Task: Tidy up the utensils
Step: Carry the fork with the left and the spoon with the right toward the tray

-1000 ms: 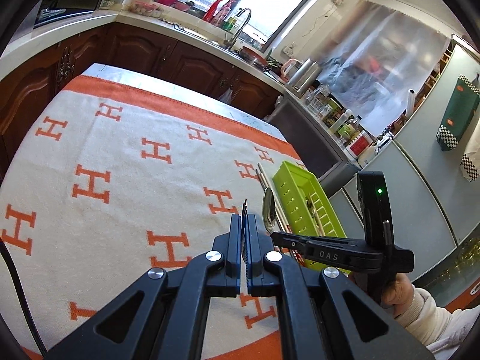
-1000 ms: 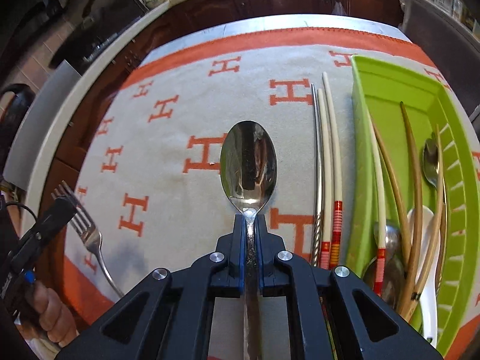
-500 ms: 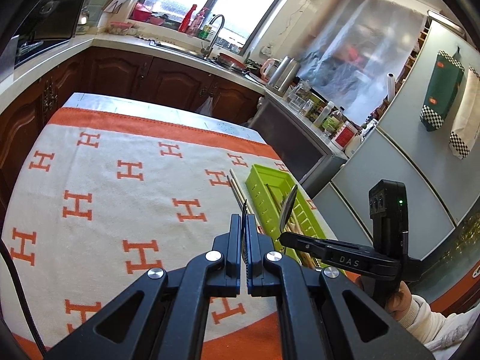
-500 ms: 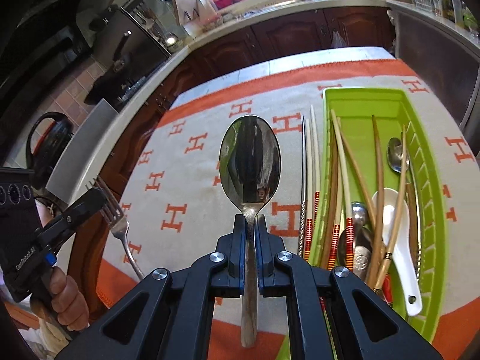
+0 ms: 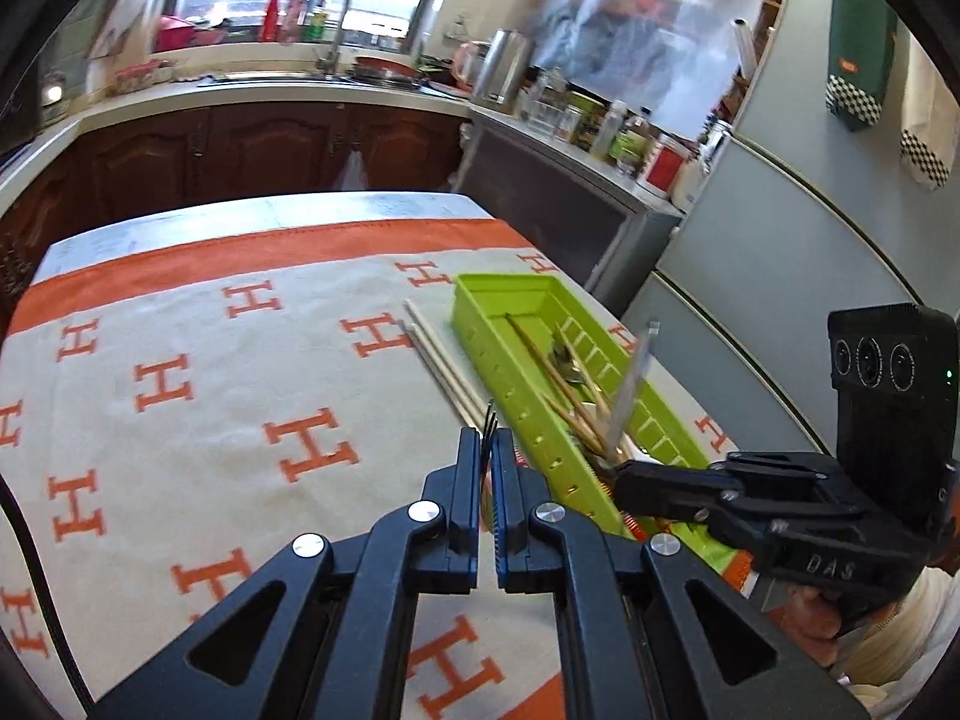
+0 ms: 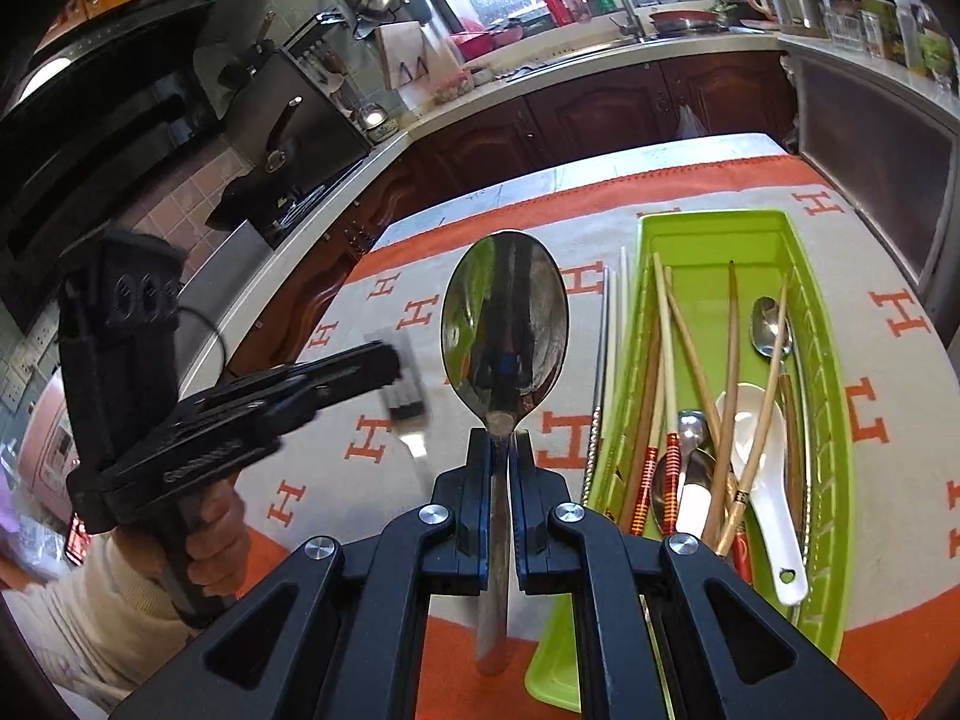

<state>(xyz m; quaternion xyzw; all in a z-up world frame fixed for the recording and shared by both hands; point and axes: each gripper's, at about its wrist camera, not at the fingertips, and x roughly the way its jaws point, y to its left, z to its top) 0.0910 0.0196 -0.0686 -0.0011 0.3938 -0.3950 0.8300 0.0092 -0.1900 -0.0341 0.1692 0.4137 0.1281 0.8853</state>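
Note:
My left gripper [image 5: 487, 457] is shut on a metal fork [image 5: 489, 427], whose tines show edge-on just past the fingertips. From the right wrist view the left gripper [image 6: 391, 361] hangs above the cloth, its fork [image 6: 407, 409] blurred. My right gripper [image 6: 501, 450] is shut on a steel spoon [image 6: 503, 324] at the neck, bowl up and handle hanging below. The right gripper [image 5: 618, 469] with the spoon [image 5: 630, 387] stands over the near end of the green tray [image 5: 516, 285]. The tray [image 6: 708, 219] holds several chopsticks, spoons and a white ceramic spoon [image 6: 762, 468].
Loose chopsticks [image 6: 612, 324] lie on the white cloth [image 5: 210, 420] with orange H marks, along the tray's left side. Dark wooden cabinets [image 5: 270, 144], a sink counter and a grey fridge [image 5: 780, 252] surround the table. A hand [image 6: 210, 534] holds the left gripper.
The left gripper carried the fork to the right, closer to the green tray, and rolled. The right gripper rose with the spoon and tipped up, so more of the kitchen shows.

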